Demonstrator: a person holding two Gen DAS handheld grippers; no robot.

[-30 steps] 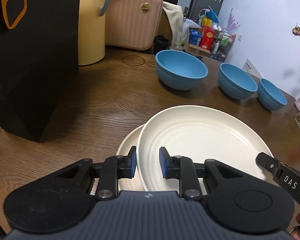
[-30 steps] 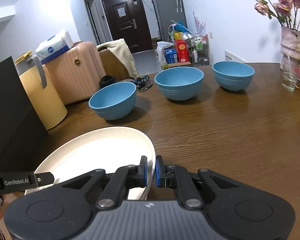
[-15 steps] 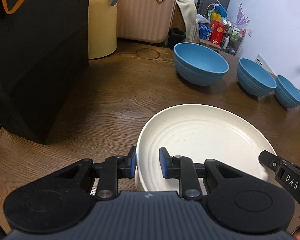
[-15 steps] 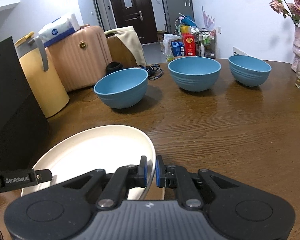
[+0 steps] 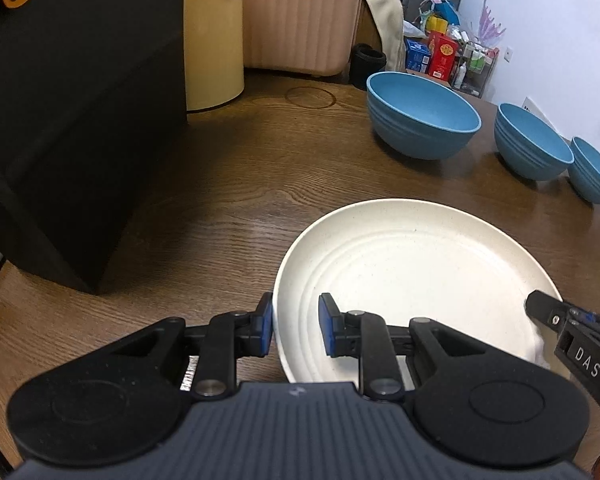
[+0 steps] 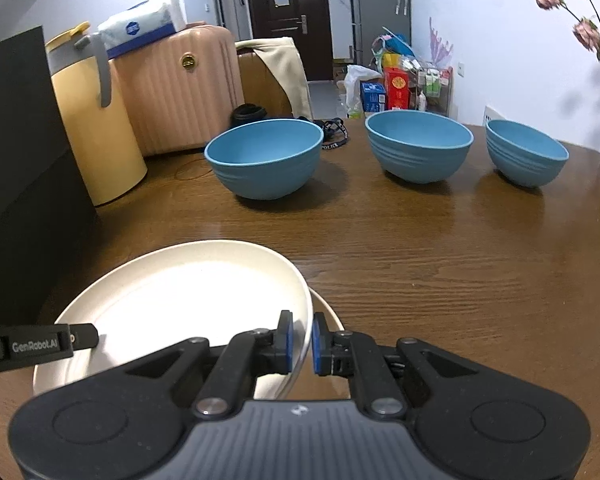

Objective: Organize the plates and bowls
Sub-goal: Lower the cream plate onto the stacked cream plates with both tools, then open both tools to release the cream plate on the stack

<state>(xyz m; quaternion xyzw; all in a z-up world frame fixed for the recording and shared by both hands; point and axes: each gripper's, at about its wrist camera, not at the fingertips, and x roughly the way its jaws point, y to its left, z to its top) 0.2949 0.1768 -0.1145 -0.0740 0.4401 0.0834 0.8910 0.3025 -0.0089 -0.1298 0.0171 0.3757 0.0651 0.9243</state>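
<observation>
- "DAS" in pale letters stands on the black body of the right gripper (image 5: 588,360), seen at the right edge of the left wrist view.
- "GenRobot.AI" in pale letters stands on the black finger of the left gripper (image 6: 36,346), entering from the left in the right wrist view (the same make, it seems, as the other tool).
- "POLICE" in white capitals runs along a black strap (image 6: 334,144) lying on the table just behind the nearest blue bowl (image 6: 264,160).
- The red box (image 6: 396,88) and the blue-and-white pack (image 6: 140,30) on the suitcase carry print too small to read.
</observation>
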